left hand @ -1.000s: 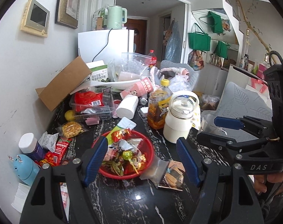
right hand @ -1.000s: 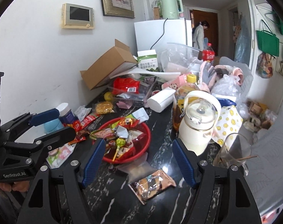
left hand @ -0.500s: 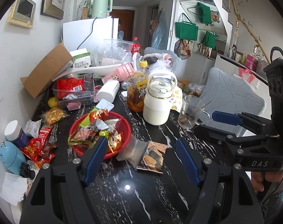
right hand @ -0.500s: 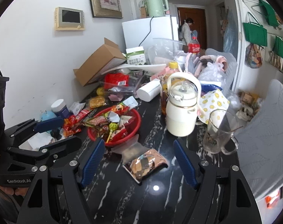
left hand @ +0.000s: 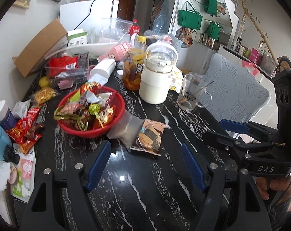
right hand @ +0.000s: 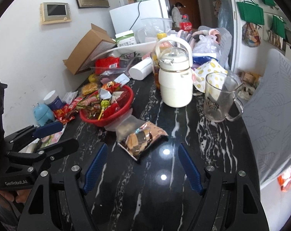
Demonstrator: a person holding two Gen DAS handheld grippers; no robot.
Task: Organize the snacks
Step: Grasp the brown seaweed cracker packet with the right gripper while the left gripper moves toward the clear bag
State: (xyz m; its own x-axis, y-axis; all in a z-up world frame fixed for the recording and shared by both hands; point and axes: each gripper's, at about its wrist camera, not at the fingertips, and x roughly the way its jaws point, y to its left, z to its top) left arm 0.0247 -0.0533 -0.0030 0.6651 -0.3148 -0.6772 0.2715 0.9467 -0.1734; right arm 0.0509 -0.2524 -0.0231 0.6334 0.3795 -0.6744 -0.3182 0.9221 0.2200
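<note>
Left gripper (left hand: 145,159): jaws are held apart and empty above the black marble-patterned tabletop (left hand: 145,192).
Right gripper (right hand: 142,163): jaws are likewise held apart, with nothing between the blue pads.
Brown foil snack packet (right hand: 143,140): laid flat on the tabletop just ahead of both grippers, between the lines of the fingers; no pad is in contact with it.
Clear plastic pouch (left hand: 128,129): lodged partly under the packet, touching the bowl's near wall.
Red round plastic bowl (left hand: 114,127): placed ahead and to the left of both tools, filled with mixed wrapped snacks.
Loose red snack wrappers (left hand: 24,127): scattered left of the bowl.
Cream lidded jug (right hand: 175,82): set upright further ahead.
Clear glass mug (right hand: 219,98): positioned to the right of the jug.
</note>
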